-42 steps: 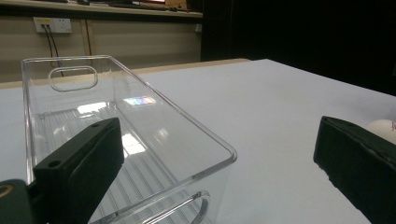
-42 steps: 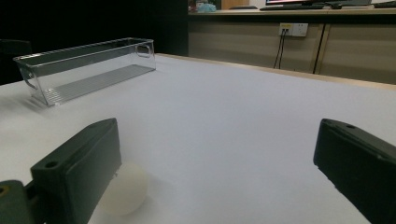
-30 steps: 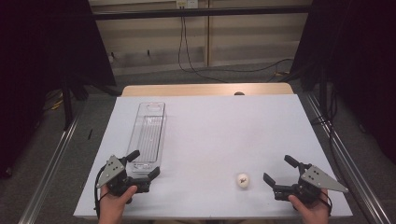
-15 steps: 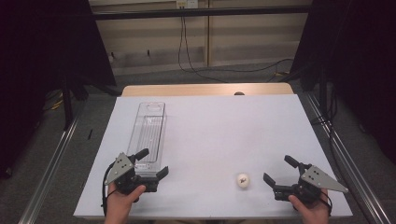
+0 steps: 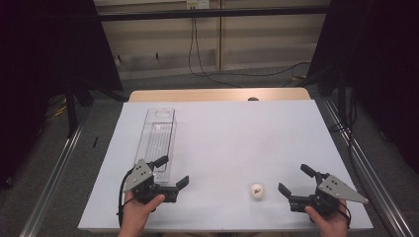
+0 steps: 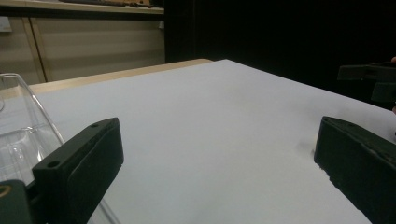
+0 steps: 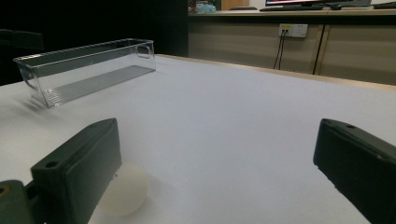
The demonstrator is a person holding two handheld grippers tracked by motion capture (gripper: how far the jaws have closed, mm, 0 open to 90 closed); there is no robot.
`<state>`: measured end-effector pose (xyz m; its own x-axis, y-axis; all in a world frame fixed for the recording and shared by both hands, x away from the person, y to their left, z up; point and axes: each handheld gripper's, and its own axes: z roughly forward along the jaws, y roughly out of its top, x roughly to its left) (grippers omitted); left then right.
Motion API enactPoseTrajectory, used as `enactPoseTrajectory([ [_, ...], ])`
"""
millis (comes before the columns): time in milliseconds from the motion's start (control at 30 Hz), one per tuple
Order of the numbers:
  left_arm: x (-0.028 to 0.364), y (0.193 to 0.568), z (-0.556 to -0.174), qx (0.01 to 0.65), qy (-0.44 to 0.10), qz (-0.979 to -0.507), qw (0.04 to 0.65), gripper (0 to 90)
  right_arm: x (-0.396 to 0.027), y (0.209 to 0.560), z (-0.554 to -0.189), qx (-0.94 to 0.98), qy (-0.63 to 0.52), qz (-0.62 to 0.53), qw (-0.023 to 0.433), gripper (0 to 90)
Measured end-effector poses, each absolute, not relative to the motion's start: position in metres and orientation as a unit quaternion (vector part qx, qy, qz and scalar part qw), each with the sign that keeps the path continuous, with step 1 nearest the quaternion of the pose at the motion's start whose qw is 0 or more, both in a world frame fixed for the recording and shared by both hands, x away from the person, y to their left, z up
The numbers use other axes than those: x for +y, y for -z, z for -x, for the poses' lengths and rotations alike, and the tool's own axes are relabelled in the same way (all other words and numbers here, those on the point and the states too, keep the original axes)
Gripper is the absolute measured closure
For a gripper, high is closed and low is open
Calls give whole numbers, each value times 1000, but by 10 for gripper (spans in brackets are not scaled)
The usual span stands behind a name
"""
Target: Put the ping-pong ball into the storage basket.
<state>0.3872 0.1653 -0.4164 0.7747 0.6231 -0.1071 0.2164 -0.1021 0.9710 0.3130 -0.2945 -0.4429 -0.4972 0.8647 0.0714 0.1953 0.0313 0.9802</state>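
A small white ball (image 5: 256, 190) lies on the white table near its front edge. In the right gripper view the ball (image 7: 127, 191) sits just beside the left jaw, partly hidden by it. My right gripper (image 5: 295, 179) rests open a little to the ball's right, with nothing between its jaws (image 7: 217, 154). A long clear plastic bin (image 5: 157, 138) stands empty at the left of the table, and its near end (image 6: 21, 135) shows in the left gripper view. My left gripper (image 5: 172, 171) is open at that near end, angled to the right, with bare table between its jaws (image 6: 217, 144).
The white table top (image 5: 237, 133) has a wooden strip (image 5: 217, 95) along its far edge. Metal rails (image 5: 57, 168) run along both sides. Dark curtains stand at the left and right. The right gripper (image 6: 369, 77) shows far off in the left gripper view.
My left gripper has shifted to the right along the front of the table, past the bin's near end, still open. The right gripper and the ball have stayed put.
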Motion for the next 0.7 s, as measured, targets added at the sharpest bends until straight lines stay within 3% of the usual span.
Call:
enactPoseTrajectory([
  [700, 134, 414, -391, 271, -143, -731, 609, 15, -294, 442, -315, 654, -570, -401, 294, 6],
])
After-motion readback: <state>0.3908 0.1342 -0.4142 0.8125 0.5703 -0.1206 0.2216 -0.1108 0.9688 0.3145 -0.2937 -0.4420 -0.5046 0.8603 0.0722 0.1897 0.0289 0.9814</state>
